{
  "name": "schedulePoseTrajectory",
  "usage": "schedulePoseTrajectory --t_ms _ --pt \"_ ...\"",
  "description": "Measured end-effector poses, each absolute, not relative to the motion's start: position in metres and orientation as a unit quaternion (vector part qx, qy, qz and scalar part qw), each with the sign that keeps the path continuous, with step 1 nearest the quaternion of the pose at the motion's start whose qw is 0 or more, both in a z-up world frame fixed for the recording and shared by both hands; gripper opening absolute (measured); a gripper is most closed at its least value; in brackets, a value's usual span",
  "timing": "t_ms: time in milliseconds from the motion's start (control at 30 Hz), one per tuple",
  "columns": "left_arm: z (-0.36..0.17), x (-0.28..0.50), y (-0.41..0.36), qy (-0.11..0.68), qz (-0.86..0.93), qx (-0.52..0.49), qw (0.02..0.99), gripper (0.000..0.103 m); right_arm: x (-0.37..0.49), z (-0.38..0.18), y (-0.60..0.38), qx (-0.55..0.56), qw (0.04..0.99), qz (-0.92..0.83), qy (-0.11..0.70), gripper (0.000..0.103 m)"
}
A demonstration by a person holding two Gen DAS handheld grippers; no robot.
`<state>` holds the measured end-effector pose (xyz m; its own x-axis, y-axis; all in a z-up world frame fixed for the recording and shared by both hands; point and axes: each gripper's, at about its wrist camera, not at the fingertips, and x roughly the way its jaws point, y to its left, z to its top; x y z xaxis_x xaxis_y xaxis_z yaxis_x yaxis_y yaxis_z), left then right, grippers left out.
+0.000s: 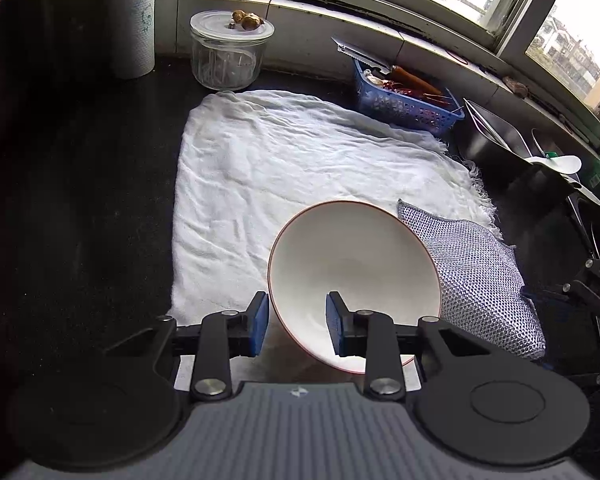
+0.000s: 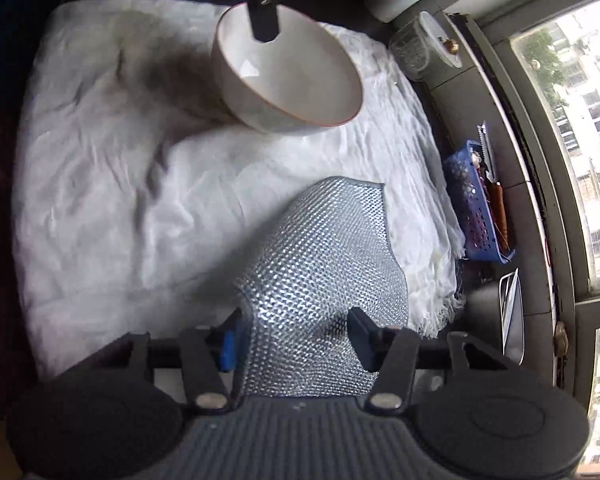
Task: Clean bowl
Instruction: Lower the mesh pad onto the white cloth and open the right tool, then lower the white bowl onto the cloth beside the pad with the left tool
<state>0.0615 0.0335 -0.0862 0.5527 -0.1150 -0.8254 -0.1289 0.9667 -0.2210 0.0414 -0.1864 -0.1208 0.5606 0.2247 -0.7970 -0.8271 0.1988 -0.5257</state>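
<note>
A white bowl with a thin red rim is tilted on its side over a white towel. My left gripper straddles its near rim, one finger outside and one inside, gripping the wall. The bowl also shows in the right wrist view, with the left finger hooked over its far rim. My right gripper is closed on a silver mesh scrubbing cloth, which lies draped on the towel short of the bowl. The mesh cloth sits just right of the bowl.
A glass jar with a lid and a paper towel roll stand at the back of the dark counter. A blue basket with a knife sits by the window sill. A metal sink and a white ladle lie right.
</note>
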Motion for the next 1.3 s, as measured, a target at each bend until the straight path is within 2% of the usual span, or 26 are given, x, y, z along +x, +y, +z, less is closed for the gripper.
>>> schedulePoseTrajectory --t_ms 100,167,200,333,467,533,600,633,833,867,900,967,1000,1100,1300 --pt "-0.086 0.062 0.034 0.473 0.004 -0.13 0.871 0.029 0.063 -0.099 -0.19 -0.424 0.769 0.36 0.314 0.033" --pt "-0.085 0.062 0.033 0.472 0.004 -0.129 0.872 0.029 0.092 -0.077 -0.213 -0.254 0.819 0.358 0.369 0.032" --pt "-0.085 0.062 0.033 0.472 0.004 -0.129 0.872 0.029 0.095 -0.076 -0.215 -0.244 0.817 0.36 0.379 0.032" --pt "-0.087 0.063 0.033 0.474 0.004 -0.13 0.871 0.029 0.091 -0.085 -0.208 -0.319 0.78 0.375 0.386 0.036" --pt "-0.083 0.062 0.034 0.469 0.007 -0.127 0.874 0.029 0.079 -0.108 -0.202 -0.34 0.74 0.4 0.42 0.043" --pt "-0.081 0.062 0.037 0.465 0.012 -0.124 0.877 0.029 0.078 -0.104 -0.205 -0.304 0.748 0.404 0.429 0.049" --pt "-0.078 0.062 0.039 0.461 0.017 -0.124 0.879 0.029 0.082 -0.093 -0.212 -0.25 0.764 0.405 0.436 0.067" --pt "-0.076 0.062 0.04 0.459 0.019 -0.123 0.88 0.029 0.085 -0.089 -0.215 -0.222 0.774 0.403 0.435 0.069" --pt "-0.067 0.063 0.042 0.449 0.019 -0.119 0.885 0.029 0.09 -0.07 -0.22 -0.141 0.781 0.408 0.452 0.07" --pt "-0.067 0.063 0.043 0.451 0.019 -0.121 0.884 0.029 0.088 -0.069 -0.221 -0.128 0.779 0.414 0.454 0.074" --pt "-0.068 0.063 0.043 0.452 0.02 -0.122 0.883 0.029 0.083 -0.072 -0.217 -0.15 0.779 0.41 0.45 0.078" --pt "-0.071 0.063 0.044 0.455 0.021 -0.124 0.882 0.029 0.065 -0.086 -0.2 -0.256 0.756 0.409 0.443 0.078" --pt "-0.071 0.063 0.045 0.455 0.02 -0.122 0.882 0.029 0.061 -0.09 -0.198 -0.262 0.747 0.414 0.449 0.077" --pt "-0.068 0.062 0.045 0.45 0.017 -0.121 0.885 0.029 0.062 -0.092 -0.202 -0.215 0.746 0.423 0.467 0.075" --pt "-0.065 0.061 0.042 0.443 0.012 -0.124 0.888 0.029 0.087 -0.082 -0.209 -0.136 0.81 0.346 0.454 0.073"
